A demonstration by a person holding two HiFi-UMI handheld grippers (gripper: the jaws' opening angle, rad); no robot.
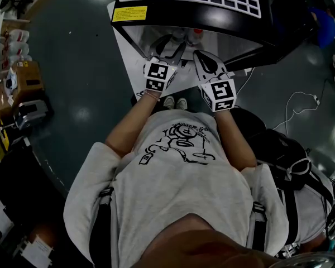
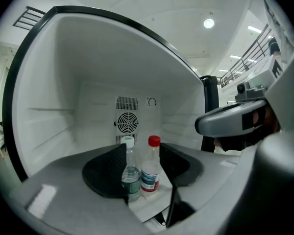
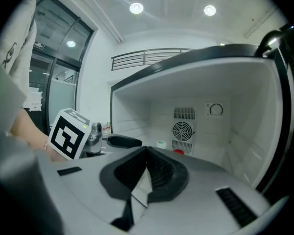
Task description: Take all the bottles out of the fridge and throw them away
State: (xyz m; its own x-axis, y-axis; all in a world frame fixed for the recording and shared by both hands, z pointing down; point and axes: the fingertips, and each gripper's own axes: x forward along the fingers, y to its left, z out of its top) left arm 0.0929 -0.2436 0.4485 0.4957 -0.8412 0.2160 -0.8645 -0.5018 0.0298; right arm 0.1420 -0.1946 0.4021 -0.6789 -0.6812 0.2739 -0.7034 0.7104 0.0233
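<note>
Clear plastic bottles [image 2: 150, 173], smooth white fridge [image 2: 59, 82]

One fridge [image 2: 54, 82] holds two bottles: one white-capped bottle [image 2: 131, 176] and one red-capped bottle [image 2: 150, 174]. One round fan grille [image 2: 127, 123] sits on its far wall.

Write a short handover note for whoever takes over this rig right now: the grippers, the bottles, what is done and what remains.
Left gripper: open and empty, aimed into the fridge. Both bottles show in the gap between its jaws, neither gripped.
Right gripper: shut and empty, held at the fridge opening.
Bottles: the white-capped bottle and the red-capped bottle stand upright side by side on the fridge floor.
Done: the fridge is open. No bottle is out yet.
Left: grip each bottle, lift it out and throw it away. No bin shows in any view.
</note>
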